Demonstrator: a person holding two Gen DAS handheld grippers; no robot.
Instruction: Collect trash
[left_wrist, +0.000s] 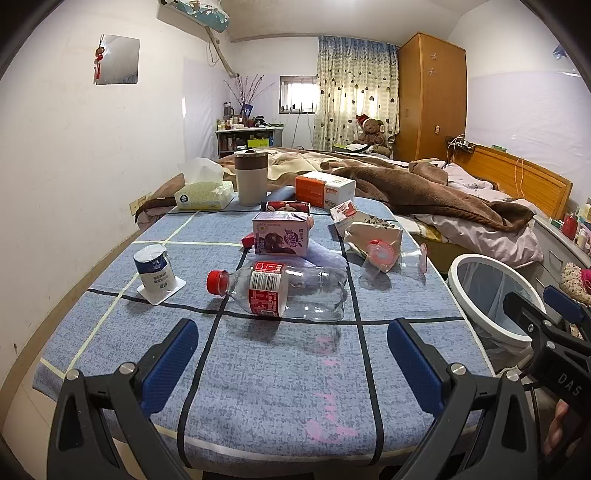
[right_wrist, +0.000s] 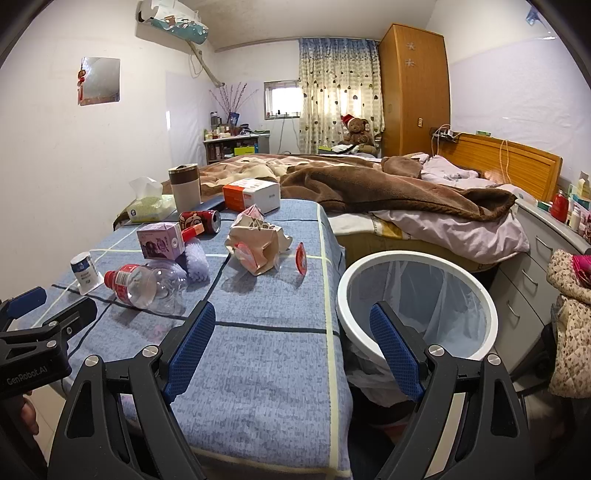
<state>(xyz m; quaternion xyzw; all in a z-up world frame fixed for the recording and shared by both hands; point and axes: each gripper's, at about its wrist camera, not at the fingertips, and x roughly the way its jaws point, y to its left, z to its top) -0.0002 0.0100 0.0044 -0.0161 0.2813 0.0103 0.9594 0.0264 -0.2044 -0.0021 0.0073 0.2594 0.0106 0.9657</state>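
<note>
Trash lies scattered over a blue-clothed table (left_wrist: 258, 369). A clear plastic bottle (left_wrist: 284, 290) with a red cap lies on its side just ahead of my left gripper (left_wrist: 291, 362), which is open and empty. Behind the bottle are a purple carton (left_wrist: 282, 236), a red can (left_wrist: 286, 207), an upturned yogurt cup (left_wrist: 155, 271) and a crumpled beige wrapper (left_wrist: 373, 236). My right gripper (right_wrist: 291, 347) is open and empty, straddling the table's right edge and a white-rimmed bin (right_wrist: 417, 306) lined with a bag. From the right wrist I see the bottle (right_wrist: 147, 284) and the wrapper (right_wrist: 255, 243) to its left.
A tissue box (left_wrist: 203, 194), a lidded tumbler (left_wrist: 251, 177) and an orange-and-white box (left_wrist: 325, 188) stand at the table's far end. Beyond is a bed (right_wrist: 406, 206) with brown blankets. A grey drawer unit (right_wrist: 532, 266) and draped clothing (right_wrist: 572, 317) stand right of the bin.
</note>
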